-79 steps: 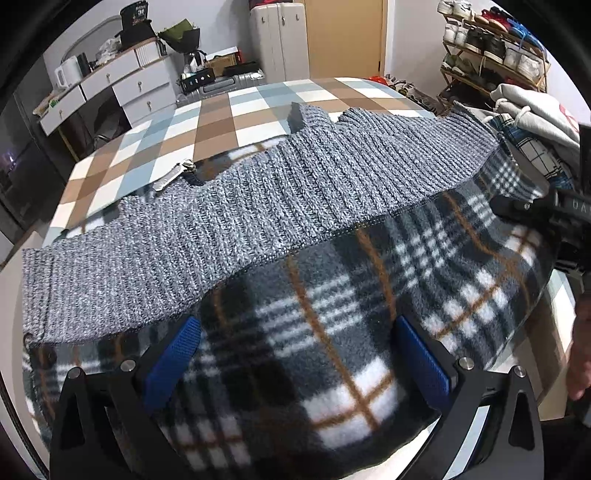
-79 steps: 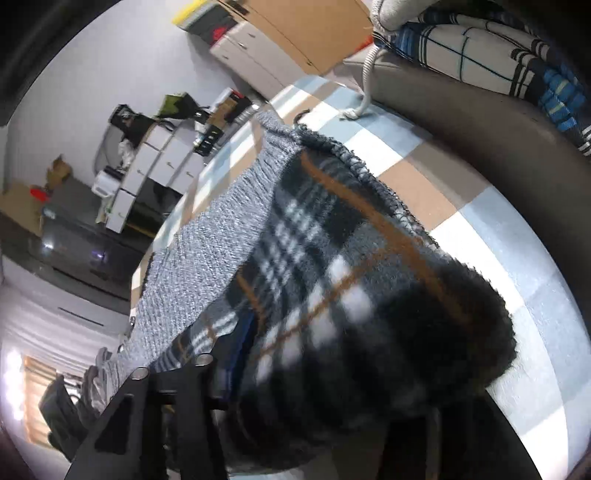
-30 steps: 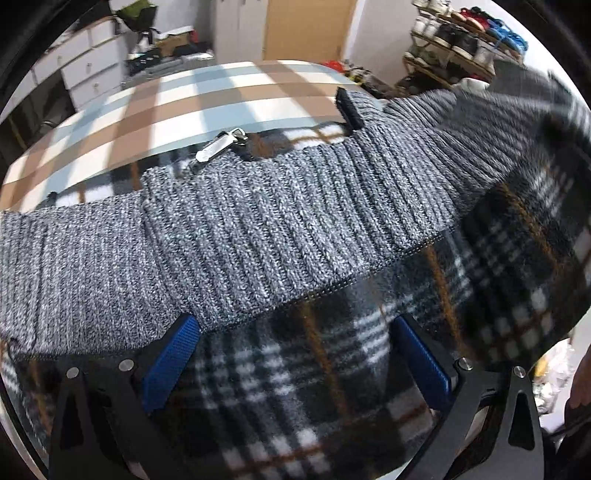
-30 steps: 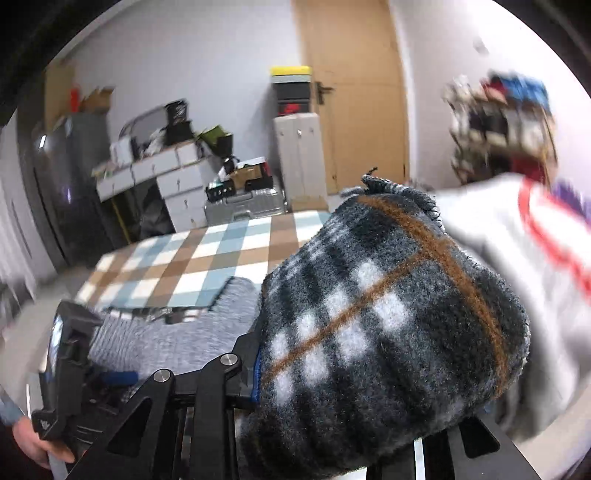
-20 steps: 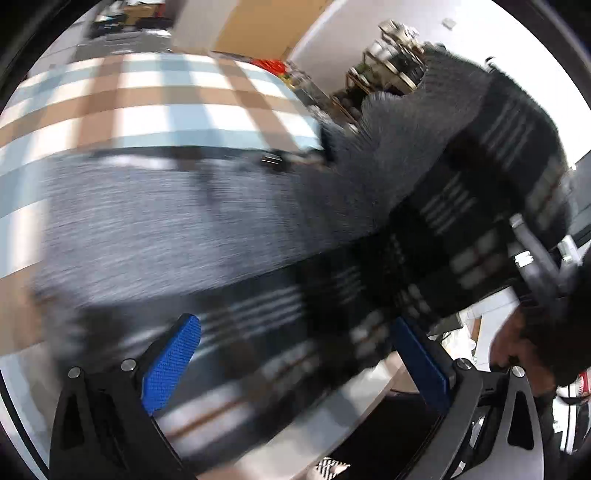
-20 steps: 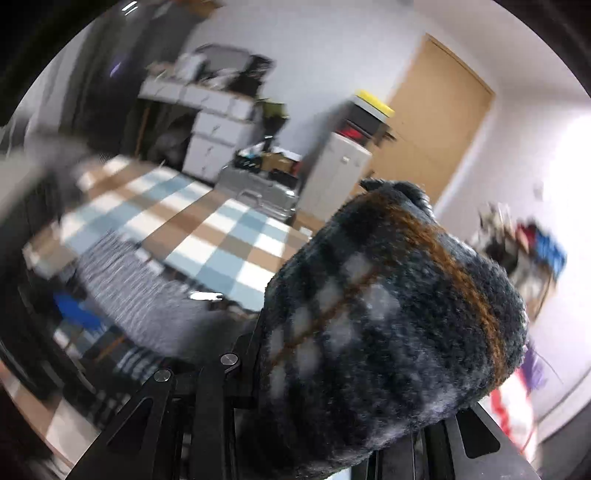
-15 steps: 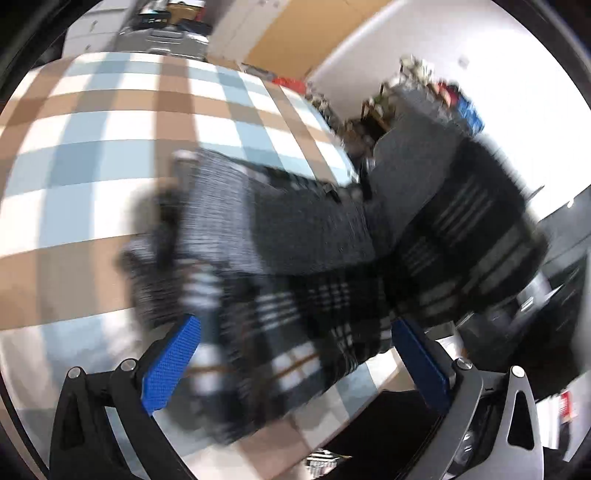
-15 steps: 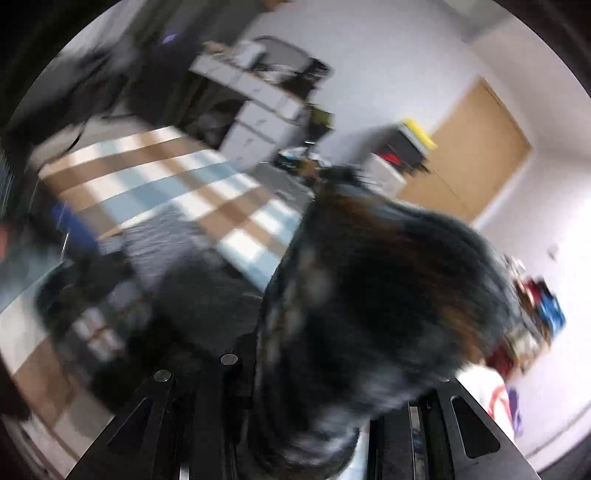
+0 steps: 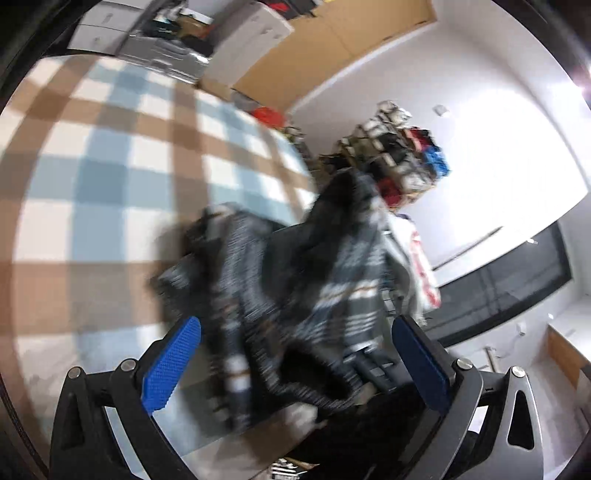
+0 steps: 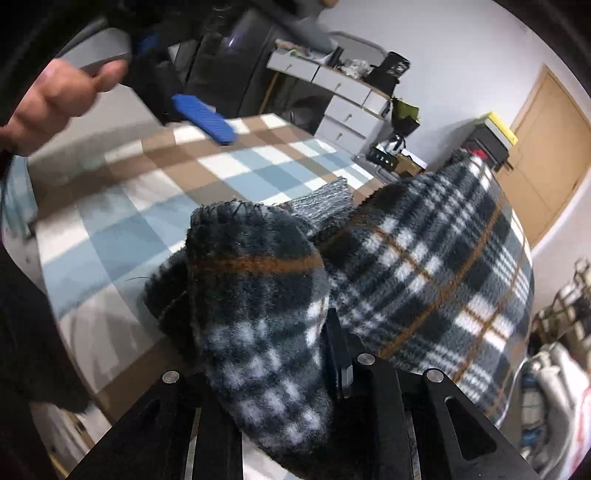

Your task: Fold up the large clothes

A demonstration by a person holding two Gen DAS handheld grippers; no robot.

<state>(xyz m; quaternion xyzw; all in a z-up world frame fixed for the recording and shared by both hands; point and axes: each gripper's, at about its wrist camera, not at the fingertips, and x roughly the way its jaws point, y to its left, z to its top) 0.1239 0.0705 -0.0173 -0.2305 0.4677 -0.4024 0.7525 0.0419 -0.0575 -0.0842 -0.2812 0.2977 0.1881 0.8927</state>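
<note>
Our right gripper [image 10: 280, 369] pinches the plaid fleece jacket [image 10: 424, 266], bunched up at 6 o'clock above the checked table [image 10: 147, 206]. Our left gripper [image 9: 295, 354] gapes wide, holding nothing.

1. Across the left half of your left wrist view you have the checked tablecloth [image 9: 110, 177], in brown, pale blue and white squares.
2. At the top of that view stands a tan wooden door [image 9: 332, 40], with a white cabinet [image 9: 247, 33] to its left.
3. Right of centre you see a cluttered shoe rack [image 9: 399, 155] against the white wall.
4. In the upper middle of your right wrist view sits a white drawer unit [image 10: 343, 96].
5. At the right of that view a yellow-topped box [image 10: 498, 129] stands beside the door.
</note>
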